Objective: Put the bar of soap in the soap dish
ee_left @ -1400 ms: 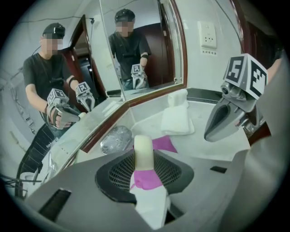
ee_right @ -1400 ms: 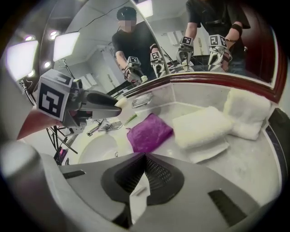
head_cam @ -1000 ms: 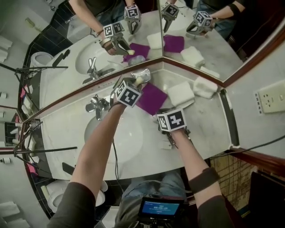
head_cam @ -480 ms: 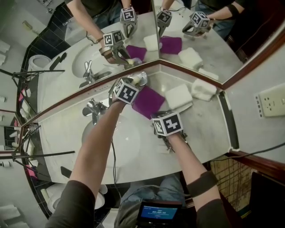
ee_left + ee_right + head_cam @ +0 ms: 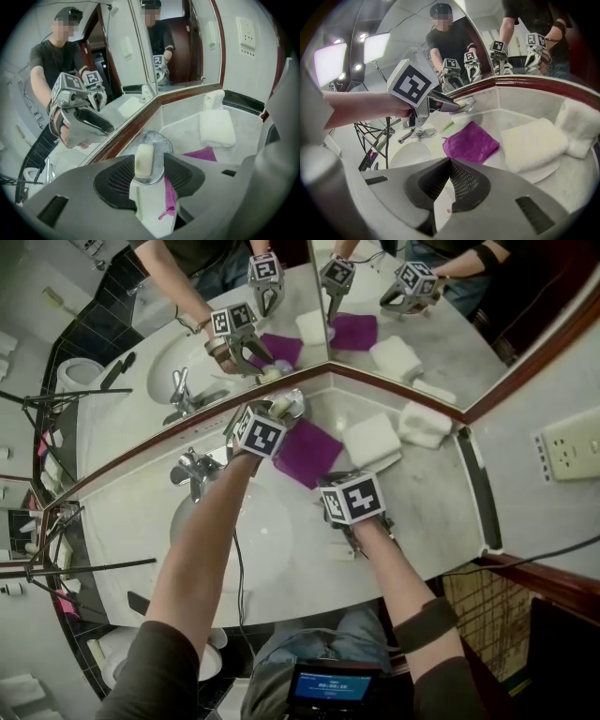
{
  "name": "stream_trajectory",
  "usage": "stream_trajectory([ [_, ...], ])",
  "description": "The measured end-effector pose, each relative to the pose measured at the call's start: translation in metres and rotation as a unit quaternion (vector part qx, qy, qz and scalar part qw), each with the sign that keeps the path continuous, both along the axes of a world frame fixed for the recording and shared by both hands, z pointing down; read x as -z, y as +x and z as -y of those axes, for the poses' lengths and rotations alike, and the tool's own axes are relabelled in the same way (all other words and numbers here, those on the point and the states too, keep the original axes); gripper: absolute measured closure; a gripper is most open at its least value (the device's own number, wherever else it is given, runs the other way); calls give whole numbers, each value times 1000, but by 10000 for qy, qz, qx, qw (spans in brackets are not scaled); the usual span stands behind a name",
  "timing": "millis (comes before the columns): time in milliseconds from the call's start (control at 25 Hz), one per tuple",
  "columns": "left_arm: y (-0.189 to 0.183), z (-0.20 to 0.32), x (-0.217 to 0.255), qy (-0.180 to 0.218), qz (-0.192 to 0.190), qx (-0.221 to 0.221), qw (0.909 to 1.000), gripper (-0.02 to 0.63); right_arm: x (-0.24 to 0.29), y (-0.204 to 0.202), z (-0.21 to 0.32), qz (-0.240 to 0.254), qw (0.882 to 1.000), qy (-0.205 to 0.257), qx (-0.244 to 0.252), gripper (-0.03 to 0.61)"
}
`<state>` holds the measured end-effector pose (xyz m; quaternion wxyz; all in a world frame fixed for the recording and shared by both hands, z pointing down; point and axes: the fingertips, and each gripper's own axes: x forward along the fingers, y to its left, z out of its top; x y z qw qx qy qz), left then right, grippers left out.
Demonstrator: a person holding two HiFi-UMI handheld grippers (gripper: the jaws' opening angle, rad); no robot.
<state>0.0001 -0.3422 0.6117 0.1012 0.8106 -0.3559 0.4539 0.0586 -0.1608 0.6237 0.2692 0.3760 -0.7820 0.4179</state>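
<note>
- Looking down in the head view, the left gripper (image 5: pixel 278 411) reaches to the silver soap dish (image 5: pixel 294 401) in the corner where the two mirrors meet. The right gripper (image 5: pixel 339 486) is over the marble counter (image 5: pixel 431 512), just beside a purple pouch (image 5: pixel 307 452).
- Left gripper view: the bar of soap (image 5: pixel 144 159) lies in the dish, between jaws that have just been opening and now stand clear of it on both sides.
- Right gripper view: its jaws are pressed together with nothing between them. The pouch and a folded white towel (image 5: pixel 532 143) lie ahead, and the left gripper's tips are at the dish.
</note>
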Motion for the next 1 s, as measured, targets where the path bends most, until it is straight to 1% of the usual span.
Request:
stream_trajectory([
  [200,-2,-5,5,-11,-147,24,9999,417,2,2,0,-35,10000,32,-16,560],
  [400,-8,-21,27,184,-294,52,9994,426,5,5,-6,-78,10000,35,-45,560],
  [480,-12,-31,36,264,-335,57,9991,481,9,5,-9,-105,9999,64,-49,560],
  [520,-14,-36,42,306,-363,61,9989,495,12,5,-10,-128,9999,83,-52,560],
  [560,-17,-40,48,345,-406,77,9985,525,15,5,-10,-154,9998,103,-55,560],
  [600,-20,-44,55,385,-463,112,9981,537,18,5,-10,-180,9997,126,-58,560],
  [720,-30,-55,80,536,-726,273,9955,612,28,5,-11,-235,9995,198,-64,560],
  [880,-46,-80,115,635,-1251,538,9887,612,38,5,-18,-280,9992,278,-77,560],
  [1000,-69,-99,133,736,-1563,833,9814,612,45,5,-24,-293,9990,323,-97,558],
])
